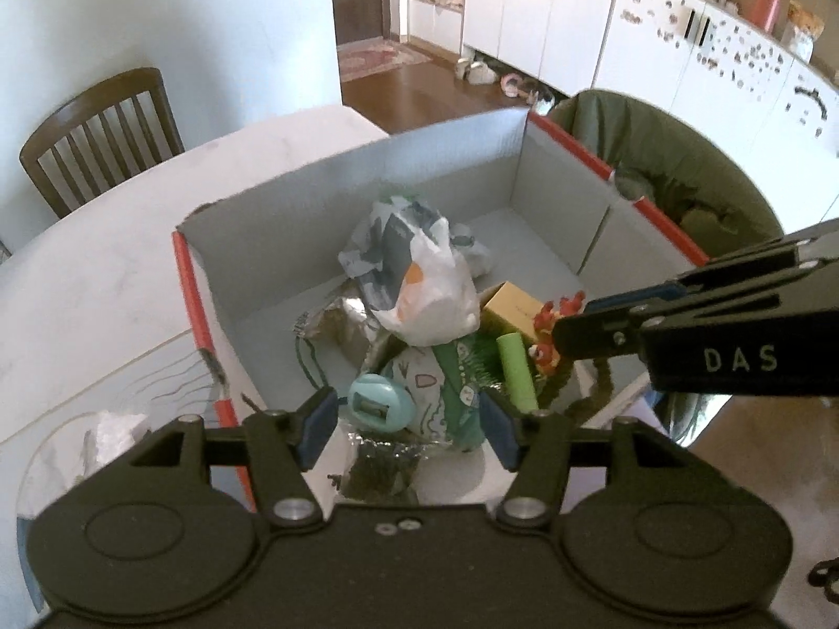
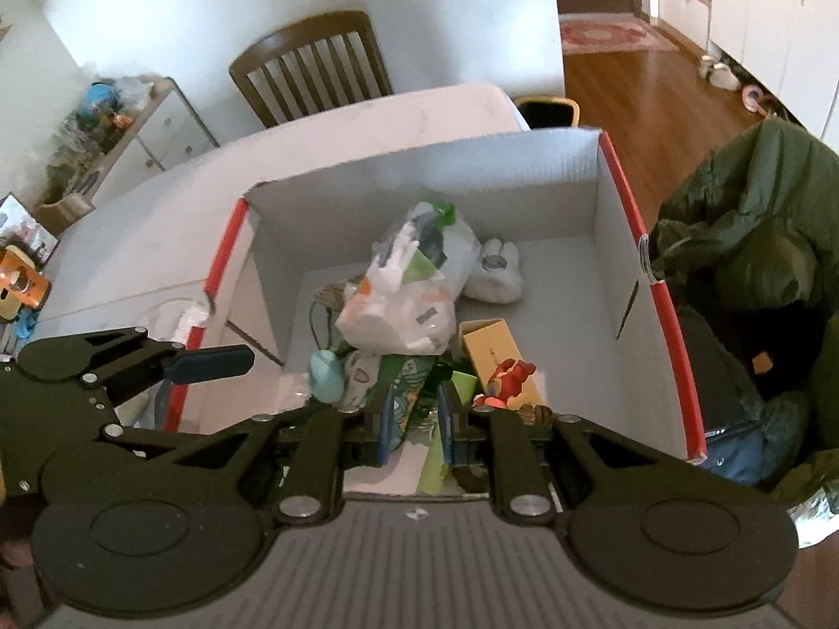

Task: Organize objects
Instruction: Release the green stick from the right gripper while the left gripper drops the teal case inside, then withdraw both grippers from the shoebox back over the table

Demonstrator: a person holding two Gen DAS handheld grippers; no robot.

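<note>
Cardboard box (image 2: pixel 608 199) on counter (image 1: pixel 105 272), clutter piled at near wall. Right tongs (image 2: pixel 414 419) narrowed around green patterned packet (image 2: pixel 406 393), contact unclear. Packet light, crinkly, slippery: pinch flat edge. Left tongs (image 1: pixel 406 427) released, above teal case (image 1: pixel 375 403)

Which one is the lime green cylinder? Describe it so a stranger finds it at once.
Start at the big cardboard box with red edges on the white table. Look in its near right part, beside the yellow carton and the red toy figure. The lime green cylinder lies there, the only plain, smooth tube among crumpled bags and printed packets.
</note>
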